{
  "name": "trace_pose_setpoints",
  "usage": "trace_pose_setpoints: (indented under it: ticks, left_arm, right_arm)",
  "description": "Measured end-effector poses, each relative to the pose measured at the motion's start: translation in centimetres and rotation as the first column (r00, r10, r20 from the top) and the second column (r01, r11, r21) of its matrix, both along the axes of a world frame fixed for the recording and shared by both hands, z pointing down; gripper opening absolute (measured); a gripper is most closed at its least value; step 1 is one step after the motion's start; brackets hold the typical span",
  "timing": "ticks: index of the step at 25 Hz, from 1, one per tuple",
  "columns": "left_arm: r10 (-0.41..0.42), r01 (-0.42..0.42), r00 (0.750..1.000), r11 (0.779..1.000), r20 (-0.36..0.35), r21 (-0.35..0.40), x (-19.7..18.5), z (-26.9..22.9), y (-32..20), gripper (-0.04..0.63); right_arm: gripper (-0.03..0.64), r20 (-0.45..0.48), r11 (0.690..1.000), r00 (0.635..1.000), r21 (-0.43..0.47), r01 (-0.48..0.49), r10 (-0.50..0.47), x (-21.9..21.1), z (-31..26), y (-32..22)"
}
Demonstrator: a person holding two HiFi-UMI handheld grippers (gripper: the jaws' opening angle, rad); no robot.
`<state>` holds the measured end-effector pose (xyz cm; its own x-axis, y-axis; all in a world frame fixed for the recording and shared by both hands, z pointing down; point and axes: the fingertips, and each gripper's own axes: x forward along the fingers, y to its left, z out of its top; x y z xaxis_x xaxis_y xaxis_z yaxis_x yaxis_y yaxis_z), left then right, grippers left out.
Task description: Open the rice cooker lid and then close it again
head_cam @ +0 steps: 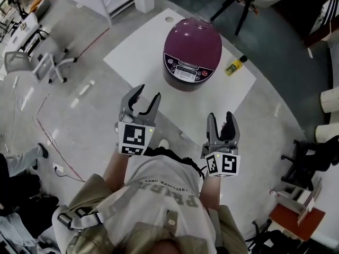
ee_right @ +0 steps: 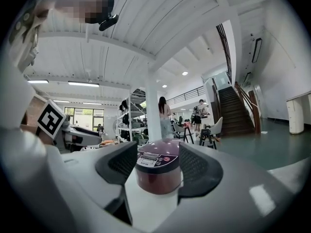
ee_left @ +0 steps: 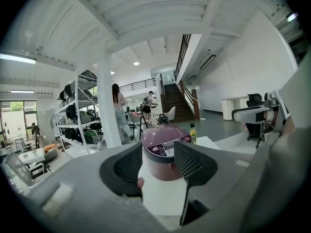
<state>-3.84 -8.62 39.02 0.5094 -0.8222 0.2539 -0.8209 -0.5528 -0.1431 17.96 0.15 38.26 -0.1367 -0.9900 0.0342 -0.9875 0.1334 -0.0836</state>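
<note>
The rice cooker [head_cam: 192, 52] stands on the far half of the table [head_cam: 139, 62], with a bottle [head_cam: 235, 65] upright just to its right, near the table's edge. I hold the left gripper [head_cam: 147, 94] and the right gripper [head_cam: 220, 118] side by side over the near edge, well apart from the cooker, which lies ahead in line with each open gap. Chairs [head_cam: 47, 62] stand on the floor to the left. Beyond the far corner stands what may be a tripod [head_cam: 241, 1].
</note>
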Motion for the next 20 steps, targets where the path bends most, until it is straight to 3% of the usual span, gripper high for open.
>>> trace_pose_setpoints:
  ticks: [11, 20]
  left_arm:
    - [-0.026, 0.030, 0.998, 0.997, 0.059, -0.068, 0.9, 2.4, -1.0, 0.212]
    - [0.000, 0.011, 0.996, 0.993, 0.094, -0.118, 1.5, 5.1, -3.5, 0.212]
  right_arm:
    - [0.241, 0.023, 0.998, 0.999, -0.053, 0.030, -0.029, 1.2, 2.1, -2.0]
    - [0.249, 0.018, 0.995, 1.000, -0.101, 0.014, -0.013, 2.0, 4.4, -4.7]
